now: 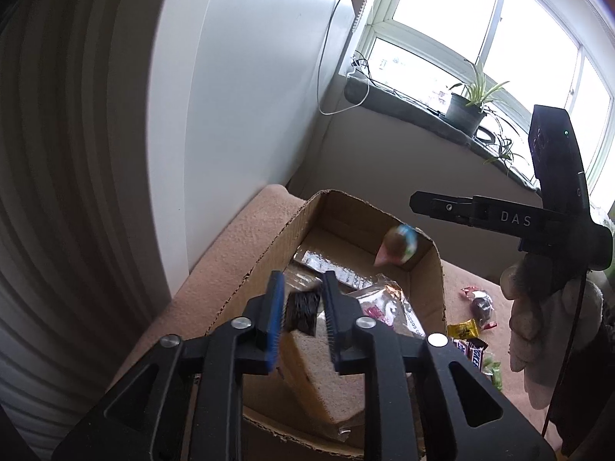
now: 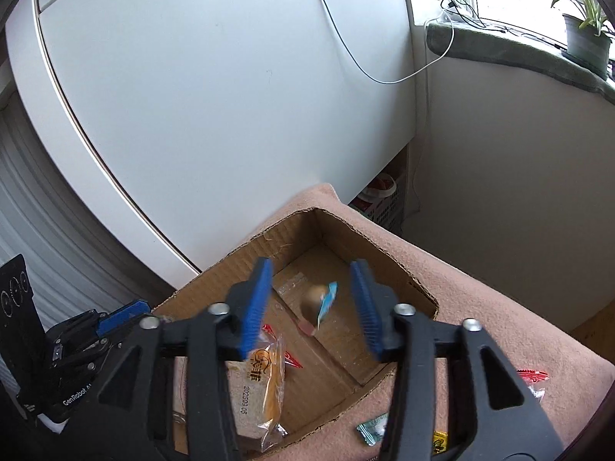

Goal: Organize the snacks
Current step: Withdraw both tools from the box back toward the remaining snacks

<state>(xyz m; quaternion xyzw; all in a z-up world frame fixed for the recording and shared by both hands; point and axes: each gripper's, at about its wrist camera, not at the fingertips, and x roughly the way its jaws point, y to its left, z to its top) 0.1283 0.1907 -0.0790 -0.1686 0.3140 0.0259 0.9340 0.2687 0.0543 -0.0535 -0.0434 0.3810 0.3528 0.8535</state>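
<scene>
A cardboard box (image 1: 426, 299) (image 2: 238, 253) sits open on a pink blanket (image 2: 480, 307). My left gripper (image 1: 303, 299) hangs over its near end. A dark ridged snack (image 1: 303, 309), blurred, lies between the blue pads with a thin gap on each side. My right gripper (image 2: 311, 303) is wide open above the box's far end. A round candy (image 2: 319, 301) (image 1: 399, 246) in a blue-and-white wrapper is blurred in mid-air between its fingers, touching neither. The box holds a wrapped bread slice (image 2: 261, 380) (image 1: 319, 365) and a silver packet (image 1: 330, 269).
Loose sweets lie on the blanket right of the box: a yellow one (image 1: 463, 330), a dark round one (image 1: 482, 305), a red wrapper (image 2: 532, 378). A white cupboard (image 2: 230, 96) stands behind. A potted plant (image 1: 463, 109) sits on the windowsill, and a gloved hand (image 1: 538, 307) holds the right gripper.
</scene>
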